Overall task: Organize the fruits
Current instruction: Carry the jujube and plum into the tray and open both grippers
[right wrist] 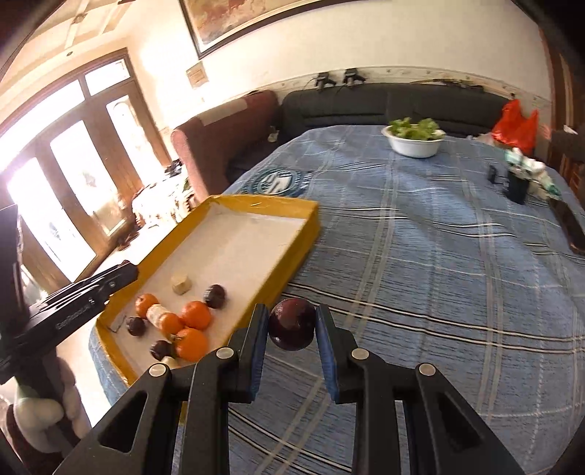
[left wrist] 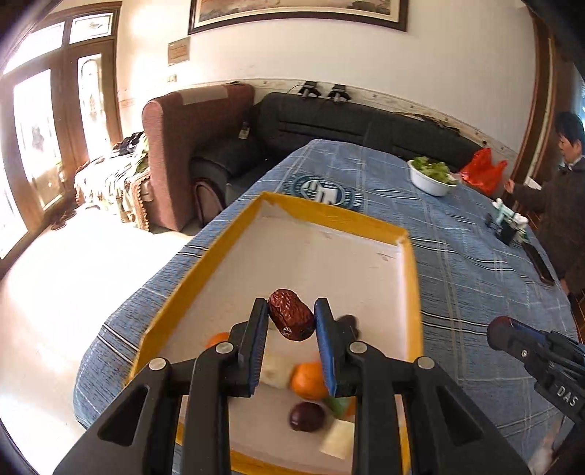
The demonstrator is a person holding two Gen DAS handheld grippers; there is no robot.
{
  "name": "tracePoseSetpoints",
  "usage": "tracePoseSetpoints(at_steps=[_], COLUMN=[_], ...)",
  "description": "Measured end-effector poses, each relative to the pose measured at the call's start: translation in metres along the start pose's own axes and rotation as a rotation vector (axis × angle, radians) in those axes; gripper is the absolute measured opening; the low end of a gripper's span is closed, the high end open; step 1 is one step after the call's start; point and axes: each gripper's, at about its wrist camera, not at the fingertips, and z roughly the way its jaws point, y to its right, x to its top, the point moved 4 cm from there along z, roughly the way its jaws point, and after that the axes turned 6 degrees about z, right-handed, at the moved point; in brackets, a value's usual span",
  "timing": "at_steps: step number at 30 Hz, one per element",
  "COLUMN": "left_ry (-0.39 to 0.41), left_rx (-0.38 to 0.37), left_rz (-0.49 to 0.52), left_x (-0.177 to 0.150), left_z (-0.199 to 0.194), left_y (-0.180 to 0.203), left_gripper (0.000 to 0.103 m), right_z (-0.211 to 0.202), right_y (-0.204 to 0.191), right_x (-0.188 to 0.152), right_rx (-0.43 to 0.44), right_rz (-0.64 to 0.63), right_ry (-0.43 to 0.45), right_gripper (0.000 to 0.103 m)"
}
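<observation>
In the lower left of the right wrist view, the yellow-rimmed tray [right wrist: 307,219] already holds mandarins [right wrist: 195,314], dark plums and pale pieces. At bottom centre of its own view, the left gripper [left wrist: 291,318] pinches a red date [left wrist: 291,318] above the tray, long axis slanting from upper left to lower right. The right gripper [right wrist: 292,323] clasps a plum [right wrist: 292,323], probably, over the blue cloth [right wrist: 438,255] beside the tray; both remain to be placed.

Half hidden behind the left gripper's black arms: round orange tangerine [left wrist: 308,380], blurred green piece [left wrist: 338,405], pale blurred chunk [left wrist: 338,438]. Cut off at frame top: dark-framed wall painting [right wrist: 234,22]. Too small to tell: clutter beside the black cup [right wrist: 517,188].
</observation>
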Motion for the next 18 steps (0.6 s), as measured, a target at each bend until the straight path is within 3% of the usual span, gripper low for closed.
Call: tracePoseSetpoints(at_steps=[8, 18], left_ry=[-0.039, -0.102], left_rx=[0.011, -0.005], left_rz=[-0.012, -0.011], left_x=[0.001, 0.003], left_z=[0.029, 0.066], left_y=[-0.023, -0.022], left_gripper=[0.025, 0.025], right_z=[0.052, 0.115], right_y=[-0.045, -0.067], right_x=[0.006, 0.007], right_rx=[0.145, 0.076], right_rz=[-0.027, -0.087], right_ry=[-0.093, -0.174], right_gripper=[0.030, 0.030])
